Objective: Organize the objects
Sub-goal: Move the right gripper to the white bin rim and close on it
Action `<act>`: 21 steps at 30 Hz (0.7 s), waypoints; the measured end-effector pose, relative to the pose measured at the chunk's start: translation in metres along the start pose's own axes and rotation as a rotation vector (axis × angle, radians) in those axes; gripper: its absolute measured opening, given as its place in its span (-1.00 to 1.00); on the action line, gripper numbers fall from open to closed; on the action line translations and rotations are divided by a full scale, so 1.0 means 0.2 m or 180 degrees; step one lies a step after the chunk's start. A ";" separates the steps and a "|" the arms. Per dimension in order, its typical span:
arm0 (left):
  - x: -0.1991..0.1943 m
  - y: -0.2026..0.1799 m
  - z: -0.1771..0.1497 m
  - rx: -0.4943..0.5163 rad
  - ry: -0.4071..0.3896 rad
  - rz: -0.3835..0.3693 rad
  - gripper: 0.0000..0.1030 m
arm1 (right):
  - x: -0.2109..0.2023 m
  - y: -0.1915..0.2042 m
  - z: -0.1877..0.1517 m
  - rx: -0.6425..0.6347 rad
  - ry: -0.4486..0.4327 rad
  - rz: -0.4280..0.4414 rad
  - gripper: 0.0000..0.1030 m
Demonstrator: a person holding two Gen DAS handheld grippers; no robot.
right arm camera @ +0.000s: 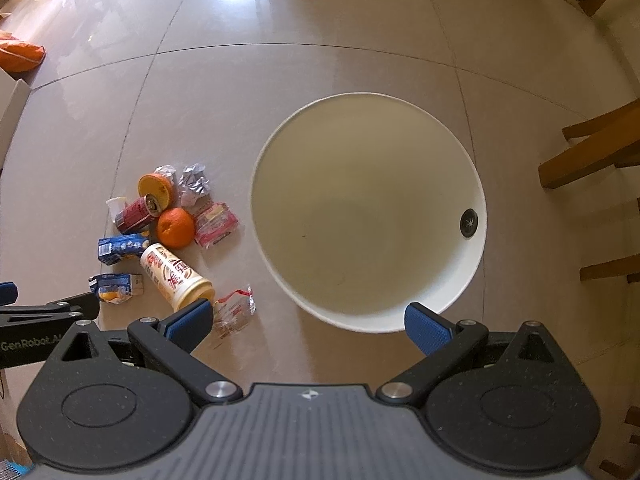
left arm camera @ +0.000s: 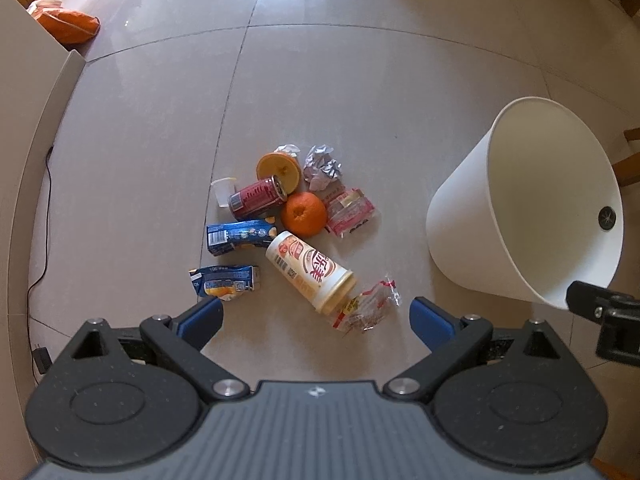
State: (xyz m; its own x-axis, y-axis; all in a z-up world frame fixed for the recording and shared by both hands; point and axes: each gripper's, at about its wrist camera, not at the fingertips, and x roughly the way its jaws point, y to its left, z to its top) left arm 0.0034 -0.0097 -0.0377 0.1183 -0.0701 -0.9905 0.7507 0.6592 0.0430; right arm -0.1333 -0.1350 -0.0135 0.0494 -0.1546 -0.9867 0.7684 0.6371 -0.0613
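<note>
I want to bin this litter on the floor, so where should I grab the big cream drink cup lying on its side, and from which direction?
Grip the cream drink cup across the middle of its body, coming down from above with the open left gripper. It lies flat, and its long sides look clear, while the orange and clear wrapper crowd its ends.

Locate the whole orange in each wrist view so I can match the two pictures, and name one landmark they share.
Left wrist view: the whole orange lies just left of centre, in the middle of the litter pile on the floor.
Right wrist view: the same orange lies left of centre, left of the white bin.
Shared landmark: the red can touching the orange's upper left side in both views.
</note>
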 end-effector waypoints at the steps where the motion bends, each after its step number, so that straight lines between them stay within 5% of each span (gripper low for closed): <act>1: 0.01 -0.01 0.00 0.0007 0.0001 0.0012 0.93 | 0.01 -0.02 0.00 0.0012 -0.0005 -0.0012 1.00; 21: 0.16 -0.07 0.00 0.0128 0.0069 0.0104 0.93 | 0.21 -0.48 0.03 0.0312 -0.0179 -0.0367 1.00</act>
State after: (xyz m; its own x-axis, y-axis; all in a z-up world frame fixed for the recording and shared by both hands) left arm -0.0043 -0.0213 -0.0711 0.1294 -0.0325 -0.9911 0.7723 0.6301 0.0802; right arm -0.2008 -0.2072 -0.0481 -0.0092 -0.2663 -0.9638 0.8295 0.5363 -0.1561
